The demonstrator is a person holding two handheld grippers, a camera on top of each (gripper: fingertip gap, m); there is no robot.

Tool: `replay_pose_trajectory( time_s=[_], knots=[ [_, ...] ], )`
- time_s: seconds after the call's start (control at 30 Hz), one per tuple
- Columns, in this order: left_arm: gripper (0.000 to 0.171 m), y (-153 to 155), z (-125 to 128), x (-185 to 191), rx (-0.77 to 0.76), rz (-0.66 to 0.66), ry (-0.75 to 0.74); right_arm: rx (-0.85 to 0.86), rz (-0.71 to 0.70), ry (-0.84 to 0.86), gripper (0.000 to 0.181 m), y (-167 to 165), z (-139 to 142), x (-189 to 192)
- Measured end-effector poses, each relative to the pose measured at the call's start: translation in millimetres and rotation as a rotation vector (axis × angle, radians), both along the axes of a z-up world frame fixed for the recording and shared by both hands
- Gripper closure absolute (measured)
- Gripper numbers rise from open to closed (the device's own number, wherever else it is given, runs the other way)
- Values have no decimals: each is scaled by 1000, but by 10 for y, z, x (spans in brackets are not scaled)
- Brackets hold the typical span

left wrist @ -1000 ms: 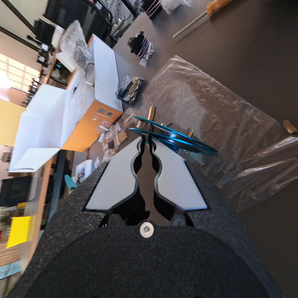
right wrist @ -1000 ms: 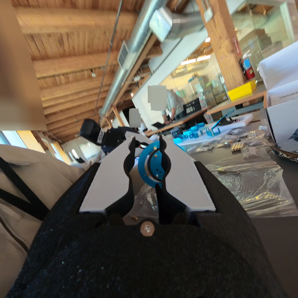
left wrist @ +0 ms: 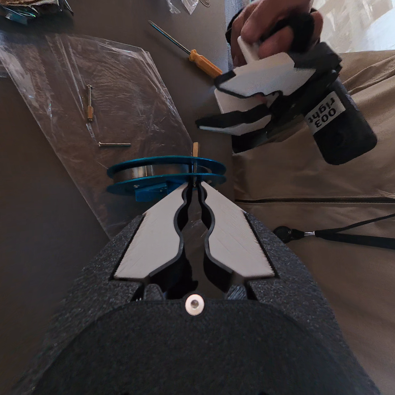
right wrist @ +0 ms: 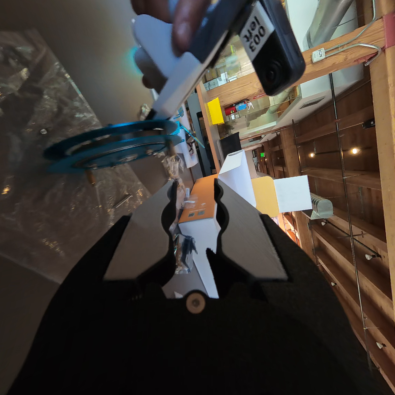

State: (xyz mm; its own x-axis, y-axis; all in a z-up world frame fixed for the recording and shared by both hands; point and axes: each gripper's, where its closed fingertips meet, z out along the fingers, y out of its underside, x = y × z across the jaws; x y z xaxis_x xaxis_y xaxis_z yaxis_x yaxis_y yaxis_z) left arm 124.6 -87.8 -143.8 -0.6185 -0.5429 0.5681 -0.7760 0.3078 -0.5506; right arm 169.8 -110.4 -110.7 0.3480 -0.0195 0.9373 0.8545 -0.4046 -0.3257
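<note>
A blue assembly of two discs with a silver ring between them and a brass standoff on top hangs over a dark table. My left gripper is shut on a thin screw at its rim and holds it up. My right gripper is open and empty. It sits just right of the assembly and does not touch it. In the left wrist view the right gripper is above and to the right of the discs, held by a hand. The left gripper shows from above in the right wrist view.
A clear plastic bag lies flat on the table with a loose screw and a screw with a brass standoff on it. An orange-handled screwdriver lies behind. An orange and white box stands farther off. Beige cloth is at the right. The gap from one gripper's tips to the other's is roughly 6 cm. The orange-handled screwdriver is about 25 cm from both grippers' fingertips.
The right gripper had its fingers around the blue discs; now it is off them and to the side. The left gripper has swung round with the assembly still in it.
</note>
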Motion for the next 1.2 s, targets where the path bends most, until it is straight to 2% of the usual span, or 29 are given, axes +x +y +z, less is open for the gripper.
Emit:
replay_pose_trajectory(
  time_s=[0.33,0.63,0.8,0.97,1.03,1.2],
  knots=[
    [168,-123,-12,-46,49,-48,-50,16,-90,66,144,-163,-106,97],
    [168,-133,-13,-45,52,-36,-48,20,-74,25,144,-120,-127,29],
    [168,-119,-3,-32,-10,-18,-5,84,-81,-60,143,-120,-13,51],
    [168,-114,7,-4,-72,-3,33,226,-70,-238,150,-163,140,26],
    [168,-104,9,5,-86,-2,39,239,-68,-241,153,-162,118,24],
    [168,-82,12,23,-109,10,52,196,-105,-234,146,-130,3,119]
  ],
)
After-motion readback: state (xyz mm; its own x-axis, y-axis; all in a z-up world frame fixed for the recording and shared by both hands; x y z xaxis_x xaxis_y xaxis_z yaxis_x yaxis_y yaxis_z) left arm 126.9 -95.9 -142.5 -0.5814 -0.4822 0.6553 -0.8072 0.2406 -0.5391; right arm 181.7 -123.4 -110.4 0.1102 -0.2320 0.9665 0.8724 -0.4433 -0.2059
